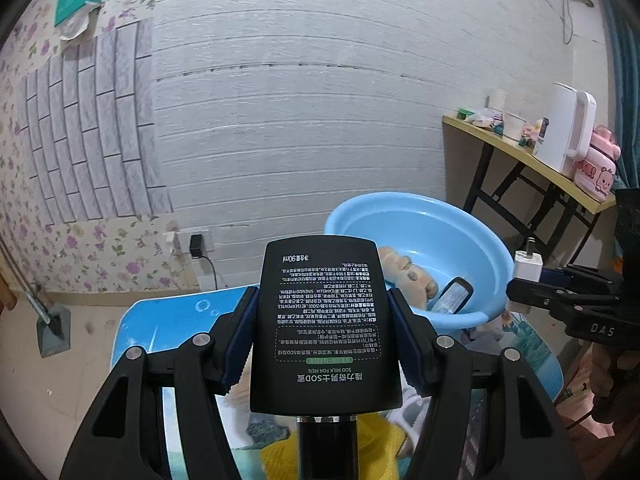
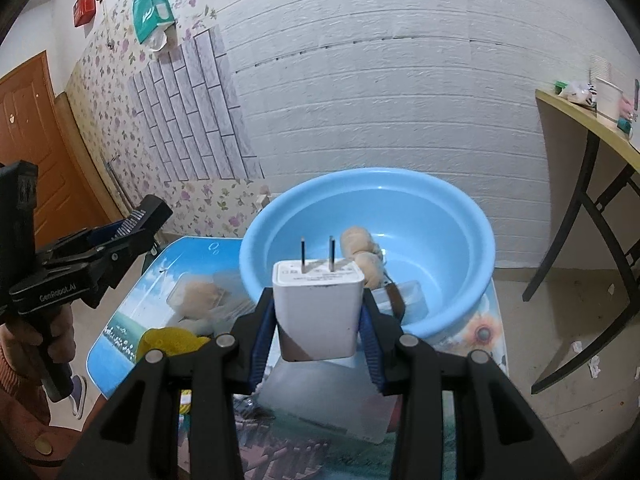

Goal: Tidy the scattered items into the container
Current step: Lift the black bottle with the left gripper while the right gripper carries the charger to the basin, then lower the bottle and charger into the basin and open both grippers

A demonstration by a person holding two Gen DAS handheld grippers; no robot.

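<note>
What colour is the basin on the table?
Light blue. The basin shows best in the right wrist view.

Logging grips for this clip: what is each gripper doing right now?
Left gripper: closed on the black lotion bottle.
Right gripper: closed on the white charger plug.

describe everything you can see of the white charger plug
The white charger plug is a small, boxy adapter of smooth, glossy plastic with rounded edges. Two flat metal prongs stick up from its top face, which carries faint grey print. A brownish smudge marks its lower corner. It stands upright, lifted off the table, clamped on both sides by the blue-padded jaws of the right gripper, in front of the blue basin.
</note>
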